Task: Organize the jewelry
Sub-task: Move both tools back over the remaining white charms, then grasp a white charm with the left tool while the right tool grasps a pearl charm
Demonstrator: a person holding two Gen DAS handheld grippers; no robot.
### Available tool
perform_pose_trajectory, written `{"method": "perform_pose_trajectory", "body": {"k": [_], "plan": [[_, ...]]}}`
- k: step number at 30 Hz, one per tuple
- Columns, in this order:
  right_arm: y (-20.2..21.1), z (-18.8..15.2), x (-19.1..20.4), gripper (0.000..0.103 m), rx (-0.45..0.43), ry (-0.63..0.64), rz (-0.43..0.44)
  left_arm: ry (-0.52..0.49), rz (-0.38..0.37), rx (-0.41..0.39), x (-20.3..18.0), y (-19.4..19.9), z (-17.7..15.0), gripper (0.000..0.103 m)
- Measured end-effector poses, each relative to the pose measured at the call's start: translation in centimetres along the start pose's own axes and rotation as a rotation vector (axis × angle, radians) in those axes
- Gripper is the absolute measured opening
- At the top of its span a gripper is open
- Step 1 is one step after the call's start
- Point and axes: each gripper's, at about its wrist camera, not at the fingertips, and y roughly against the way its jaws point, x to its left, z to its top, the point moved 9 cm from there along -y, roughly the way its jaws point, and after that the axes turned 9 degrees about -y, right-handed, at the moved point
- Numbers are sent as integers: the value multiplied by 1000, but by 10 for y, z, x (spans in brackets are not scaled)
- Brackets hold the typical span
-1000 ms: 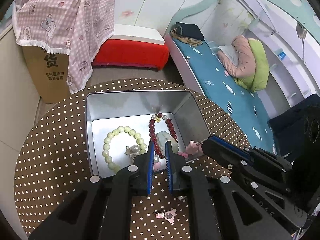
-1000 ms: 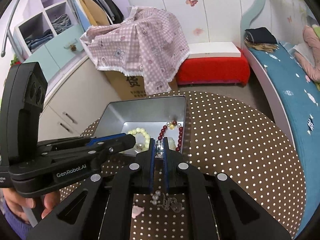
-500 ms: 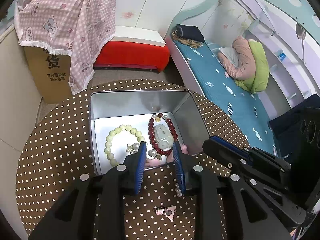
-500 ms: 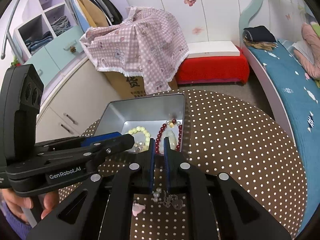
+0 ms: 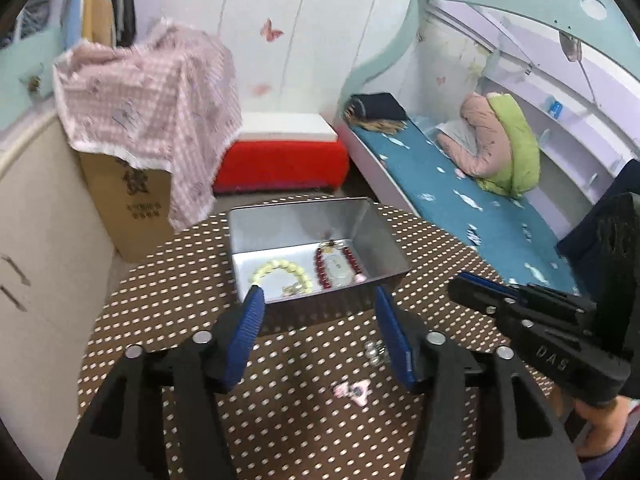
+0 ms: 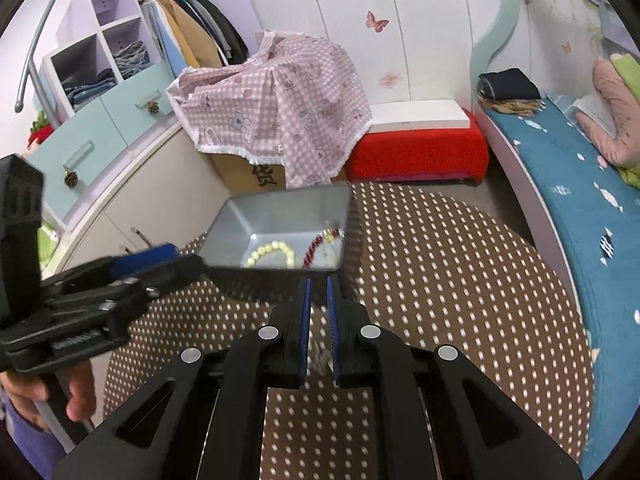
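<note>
A silver metal tin (image 5: 376,236) (image 6: 280,212) sits on the round brown dotted table (image 5: 160,312). Inside lie a pale green bead bracelet (image 5: 280,270) (image 6: 272,250), a dark red bead bracelet (image 5: 352,258) (image 6: 314,246) around a pale jade pendant (image 5: 336,266), and a small pink piece (image 5: 360,278). My left gripper (image 5: 318,304) is wide open and empty, just in front of the tin. A pearl earring (image 5: 375,350) and a pink charm (image 5: 352,391) lie on the table between its fingers. My right gripper (image 6: 318,286) is narrowly open above a pearl piece (image 6: 318,354).
A cardboard box under a pink checked cloth (image 5: 152,104), a red bench (image 5: 280,160) and a bed with blue sheet (image 5: 460,192) stand beyond the table. White cabinets (image 6: 120,200) are at left. The right gripper body (image 5: 532,328) sits at the table's right.
My left gripper opened wide and pulled back and up from the tin, leaving the pink piece inside. My right gripper also drew back from the tin and opened slightly.
</note>
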Motion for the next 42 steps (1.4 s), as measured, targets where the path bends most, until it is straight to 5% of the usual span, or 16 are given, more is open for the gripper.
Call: {"method": "perform_pose_trajectory", "body": {"k": [11,12,15,35,42], "plan": [[-7,-58,-41,11,51,-45,-64,-19,61,7,-8,0,-53,61],[-7,-63,-43,15,55,-52,-66,-28,57,12,-10,-2,-57,61],[-10,-72,-45,48,54,-58,-74,-33,42,35,-17,-9,-66,61],[-9,-82,-52,50,55,-57,-79,-128,76,112,-44,-55,-85,60],[-13,-83,-48,50,64,-46,-77,-155,84,129,-35,-58,-84,34]]}}
